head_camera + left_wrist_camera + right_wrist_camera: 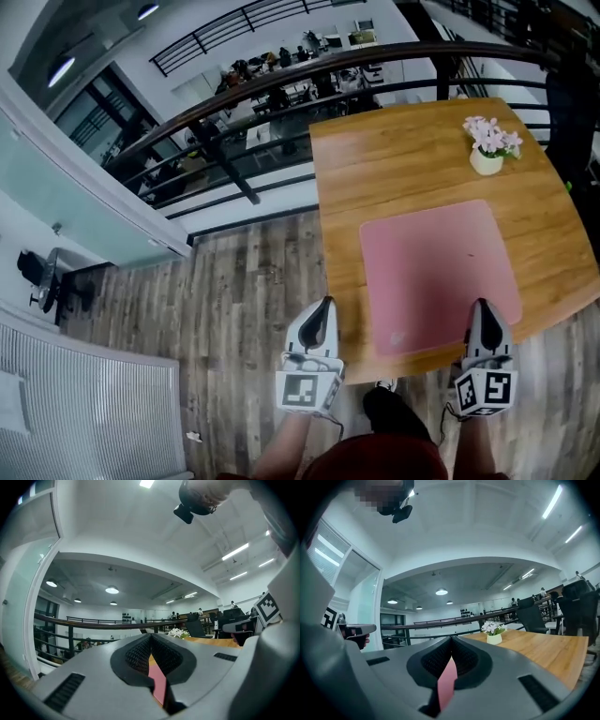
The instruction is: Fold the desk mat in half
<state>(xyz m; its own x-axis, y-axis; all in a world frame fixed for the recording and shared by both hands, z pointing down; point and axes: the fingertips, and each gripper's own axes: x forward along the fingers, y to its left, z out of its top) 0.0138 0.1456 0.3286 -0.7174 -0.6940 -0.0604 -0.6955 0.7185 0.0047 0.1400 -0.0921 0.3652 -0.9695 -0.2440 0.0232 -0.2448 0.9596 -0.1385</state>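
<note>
A pink desk mat [439, 272] lies flat and unfolded on the wooden table [394, 150], near its front edge. My left gripper [323, 302] is shut and points at the table's front left edge, just left of the mat. My right gripper [482, 305] is also shut, its tip over the mat's near right corner. In the left gripper view the jaws [150, 635] meet at the tip, and a sliver of pink mat [159, 681] shows through the slit below. The right gripper view shows the same: shut jaws [451, 639] and a pink strip [447, 681].
A small white pot of pale pink flowers [487, 148] stands at the table's far right, beyond the mat. A dark railing [281, 94] runs behind the table above a lower floor. Wood-plank flooring [244, 309] lies to the left, and the person's shoe [389, 408] is below the table edge.
</note>
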